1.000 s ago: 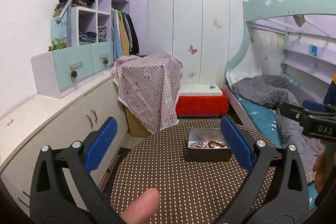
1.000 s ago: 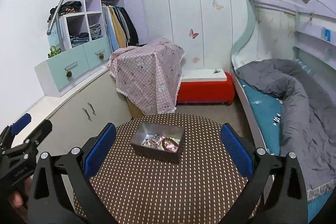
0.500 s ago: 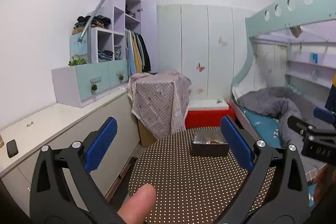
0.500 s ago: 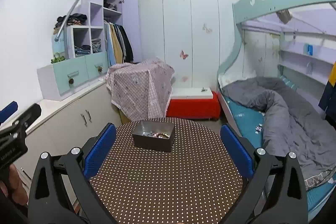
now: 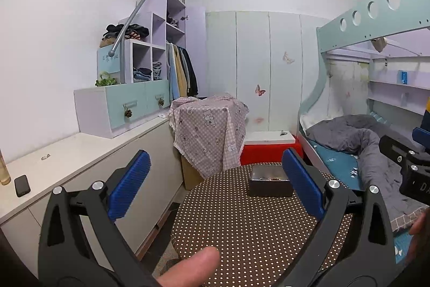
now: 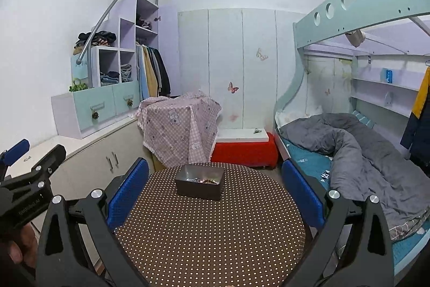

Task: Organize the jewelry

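Observation:
A dark metal box (image 6: 200,185) with beaded jewelry inside sits on the far side of a round brown polka-dot table (image 6: 209,230). In the left wrist view the same box (image 5: 270,184) shows just left of the right blue pad. My left gripper (image 5: 216,188) is open and empty, well back from the box, above the table's left part. My right gripper (image 6: 215,188) is open and empty too, held high over the near side of the table (image 5: 242,217). Each gripper's body shows at the edge of the other's view. A thumb (image 5: 190,269) pokes in at the bottom.
A white cabinet counter (image 5: 67,160) with a phone (image 5: 22,185) runs along the left. Behind the table stand a checked-cloth-covered object (image 5: 208,129) and a red bench (image 6: 244,149). A bunk bed with a grey duvet (image 6: 357,149) fills the right.
Both grippers have drawn back and tilted up from the table. The box looks smaller and farther, and more ceiling shows. Both stay open.

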The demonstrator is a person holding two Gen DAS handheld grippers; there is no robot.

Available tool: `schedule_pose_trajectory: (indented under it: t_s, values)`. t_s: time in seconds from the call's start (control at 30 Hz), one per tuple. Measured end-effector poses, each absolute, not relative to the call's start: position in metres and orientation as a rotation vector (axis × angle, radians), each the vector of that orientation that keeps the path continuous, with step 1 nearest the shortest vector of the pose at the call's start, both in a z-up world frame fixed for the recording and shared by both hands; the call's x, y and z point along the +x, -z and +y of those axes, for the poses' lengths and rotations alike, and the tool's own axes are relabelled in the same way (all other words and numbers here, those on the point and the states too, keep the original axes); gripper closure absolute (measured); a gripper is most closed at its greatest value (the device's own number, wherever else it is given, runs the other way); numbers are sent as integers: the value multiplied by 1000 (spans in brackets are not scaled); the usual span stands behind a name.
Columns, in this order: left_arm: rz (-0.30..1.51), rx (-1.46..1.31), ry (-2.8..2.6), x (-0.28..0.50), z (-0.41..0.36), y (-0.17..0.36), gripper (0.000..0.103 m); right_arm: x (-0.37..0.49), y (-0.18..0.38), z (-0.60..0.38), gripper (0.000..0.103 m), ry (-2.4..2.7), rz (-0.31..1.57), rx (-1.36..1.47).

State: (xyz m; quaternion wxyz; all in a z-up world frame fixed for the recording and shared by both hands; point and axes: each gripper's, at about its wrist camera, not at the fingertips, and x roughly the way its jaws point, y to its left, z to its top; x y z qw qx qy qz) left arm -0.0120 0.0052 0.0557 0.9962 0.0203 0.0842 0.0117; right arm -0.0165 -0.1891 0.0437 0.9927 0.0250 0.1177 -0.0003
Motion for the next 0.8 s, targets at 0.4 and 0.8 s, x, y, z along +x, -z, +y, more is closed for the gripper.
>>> schedule_pose_trajectory:
  t_s: [0.4, 0.8]
  values:
    - [152, 17, 23, -20, 5, -59, 6, -15, -39, -184, 7, -12, 255, 50]
    - [168, 15, 0, -19, 1, -60, 6, -16, -36, -179, 7, -24, 264, 58]
